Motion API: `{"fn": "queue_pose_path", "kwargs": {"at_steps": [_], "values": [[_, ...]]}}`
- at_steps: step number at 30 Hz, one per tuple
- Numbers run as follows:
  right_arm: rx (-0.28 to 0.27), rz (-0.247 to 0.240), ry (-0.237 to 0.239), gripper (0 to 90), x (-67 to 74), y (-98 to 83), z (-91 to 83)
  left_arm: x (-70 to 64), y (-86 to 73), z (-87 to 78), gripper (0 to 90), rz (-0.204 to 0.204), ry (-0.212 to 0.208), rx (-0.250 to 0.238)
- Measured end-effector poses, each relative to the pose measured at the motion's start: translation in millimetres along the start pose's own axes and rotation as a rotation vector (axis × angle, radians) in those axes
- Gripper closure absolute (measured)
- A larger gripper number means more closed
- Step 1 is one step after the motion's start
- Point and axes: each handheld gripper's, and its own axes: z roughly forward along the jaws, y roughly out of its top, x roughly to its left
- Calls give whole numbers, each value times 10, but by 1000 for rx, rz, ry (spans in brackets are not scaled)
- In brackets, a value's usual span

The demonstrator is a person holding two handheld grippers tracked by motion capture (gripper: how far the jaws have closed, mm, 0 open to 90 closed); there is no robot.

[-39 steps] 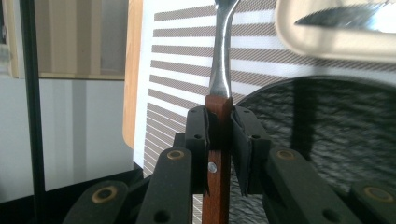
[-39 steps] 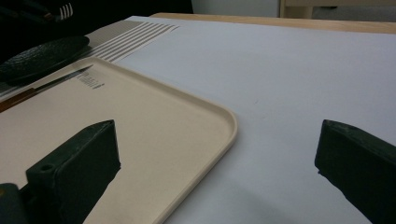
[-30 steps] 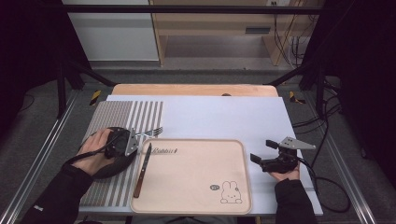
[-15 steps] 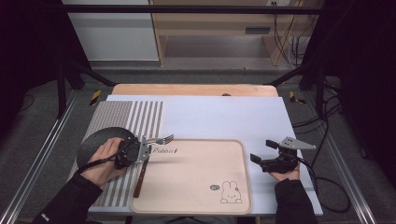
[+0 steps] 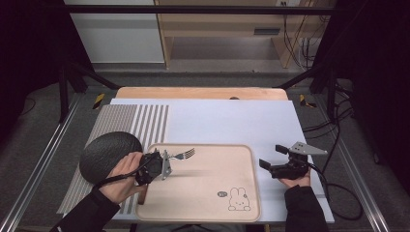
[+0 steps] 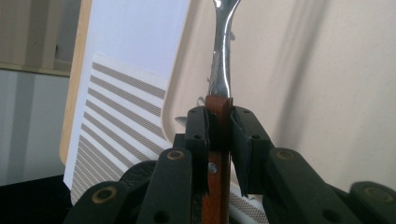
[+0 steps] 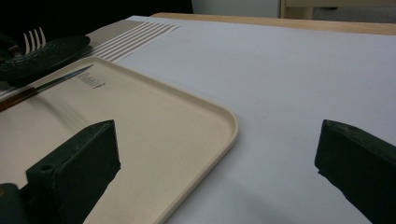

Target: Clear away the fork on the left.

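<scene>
My left gripper [image 5: 162,166] is shut on the brown wooden handle of a fork [image 5: 183,154], held over the left part of a beige tray [image 5: 208,193]. The tines point right and away, and a shadow falls on the tray beneath. In the left gripper view the handle [image 6: 217,140] sits clamped between both jaws, with the metal neck [image 6: 222,60] rising ahead. A wooden-handled knife [image 7: 46,84] lies along the tray's left side, and my hand covers much of it in the high view. My right gripper [image 5: 276,157] rests open on the white mat right of the tray, its jaws wide apart [image 7: 215,158].
A dark round plate [image 5: 109,152] lies on the striped mat [image 5: 130,121] left of the tray. The white mat [image 5: 232,121] stretches behind the tray. The tray carries a rabbit drawing [image 5: 237,198] near its front right corner. A cable [image 5: 338,193] trails from the right gripper.
My left gripper has carried the fork rightward from over the plate onto the tray's left part, uncovering the plate. The right gripper has stayed put.
</scene>
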Motion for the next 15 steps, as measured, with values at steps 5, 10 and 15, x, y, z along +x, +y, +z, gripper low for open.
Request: {"fn": "queue_pose_path", "kwargs": {"at_steps": [5,10,15], "values": [[0,0,0,2,-1,1,0,-101,85,26,771,-22,-35,8],[-3,-1,1,2,0,3,-4,-204,136,87,772,-43,-71,19],[-3,0,2,2,2,2,-3,-324,182,152,772,-46,-117,42]]}}
